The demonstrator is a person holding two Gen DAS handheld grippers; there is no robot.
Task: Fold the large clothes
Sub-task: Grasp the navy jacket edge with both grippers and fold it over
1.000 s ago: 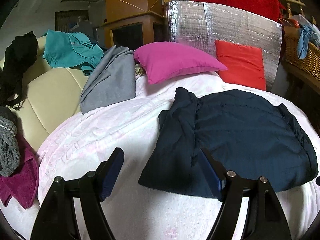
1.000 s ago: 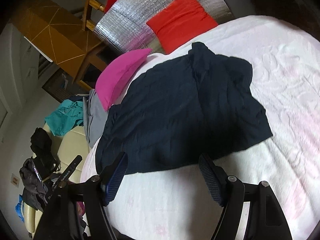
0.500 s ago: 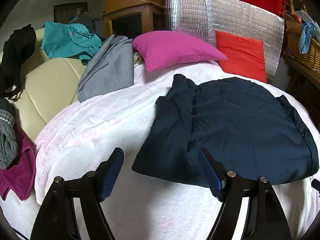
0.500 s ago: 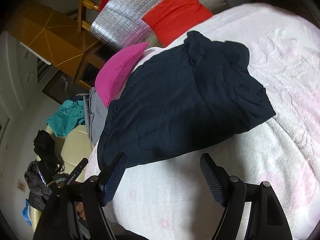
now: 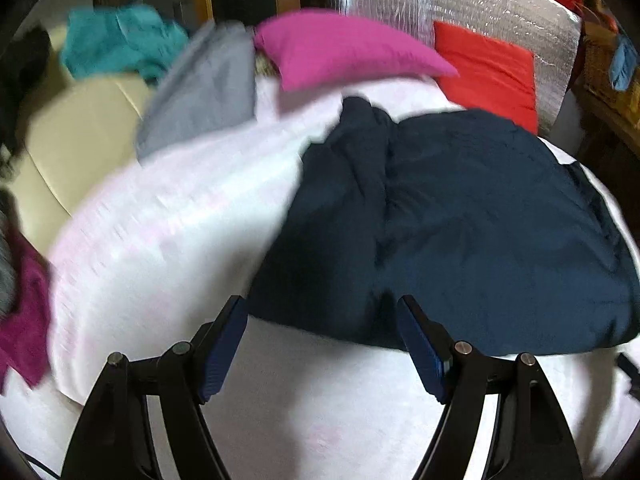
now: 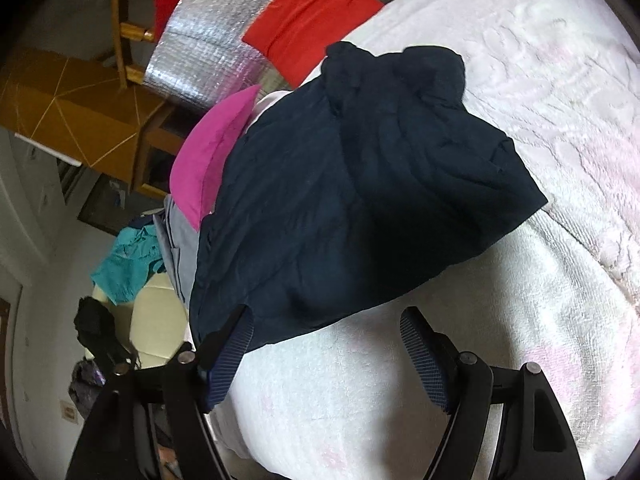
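The navy garment (image 5: 460,220) lies partly folded on the white blanket (image 5: 180,240); its right edge is cut off in the blurred left view. Left gripper (image 5: 322,344) and right gripper (image 6: 326,354) are both spread, gripping nothing.

Both wrist fisheyes look forward and steeply down between their own gripper fingers, close above the white blanket (image 5: 168,248), the left facing the dark navy garment (image 5: 460,220) squarely, the right rolled sideways, both sharing the garment (image 6: 340,200), magenta pillow (image 5: 340,52) and red cushion (image 6: 312,12).
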